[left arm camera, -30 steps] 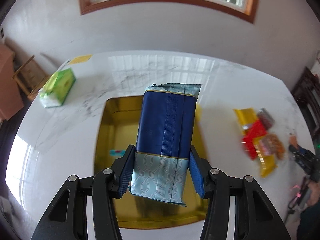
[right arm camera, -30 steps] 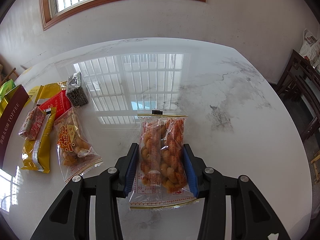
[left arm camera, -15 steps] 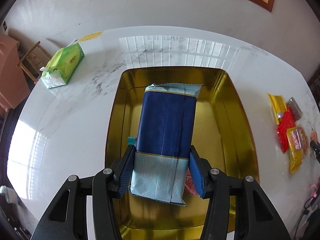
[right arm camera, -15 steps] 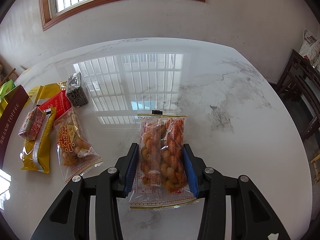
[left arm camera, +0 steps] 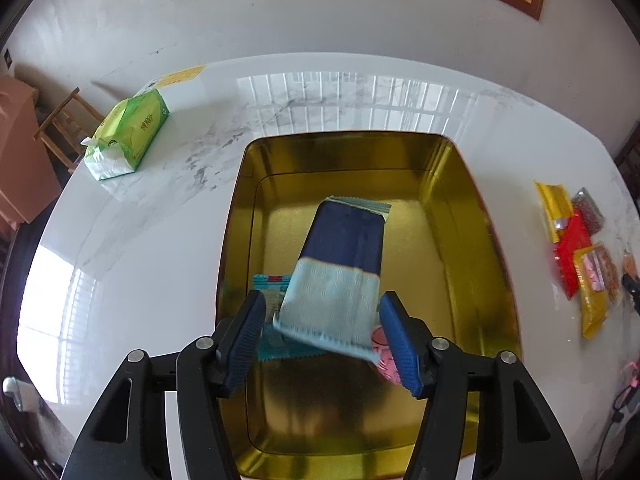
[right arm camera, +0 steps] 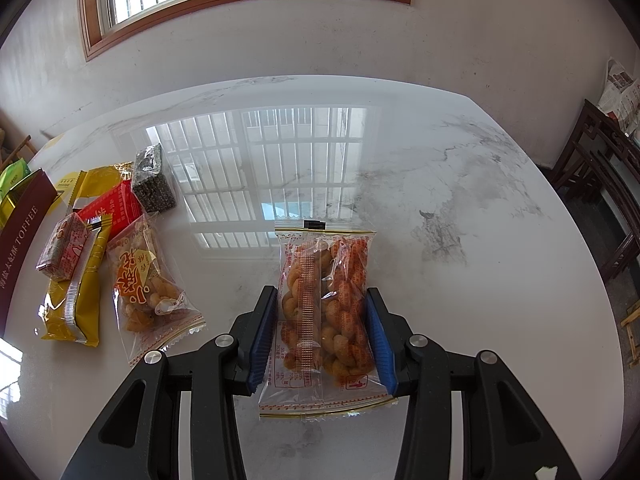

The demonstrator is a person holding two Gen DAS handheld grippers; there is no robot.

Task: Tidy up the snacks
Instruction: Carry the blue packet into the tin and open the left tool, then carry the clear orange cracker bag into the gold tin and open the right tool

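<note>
The left tongs (left arm camera: 322,334) hang over the gold metal rectangular tray (left arm camera: 460,216) on the white marble-patterned table (left arm camera: 160,240). Their jaws have just been opening and now stand apart, with a gap on each side of the dark-blue and pale-blue foil snack packet (left arm camera: 340,264) between them; the blue ribbed pads (left arm camera: 250,336) do not press it. The packet is blurred and tilted, its dark end toward 12 o'clock, over the tray floor. Beneath it in the tray lie a teal wrapped snack (left arm camera: 272,282) toward 9 o'clock of the packet and a pink wrapped snack (left arm camera: 382,354) toward 5 o'clock. A green soft pack of tissues (left arm camera: 128,136) sits on the table at 10 o'clock of the tray, well apart from it. At 3 o'clock of the tray lies a pile of yellow, red and clear snack packets (left arm camera: 576,256).

The right tongs (right arm camera: 322,338) are closed narrowly on a clear plastic bag of orange twisted fried dough (right arm camera: 326,300), gripped by its long sides, above the bare table. In the right wrist view, at 9 o'clock of that bag, lie a second clear bag of twisted dough (right arm camera: 148,284), a long yellow packet (right arm camera: 76,304), a red packet (right arm camera: 110,208) and a small clear packet of dark seeds (right arm camera: 154,184), touching or overlapping one another. The maroon side of the tray, lettered TOFFEE (right arm camera: 20,240), shows at the left edge.
</note>
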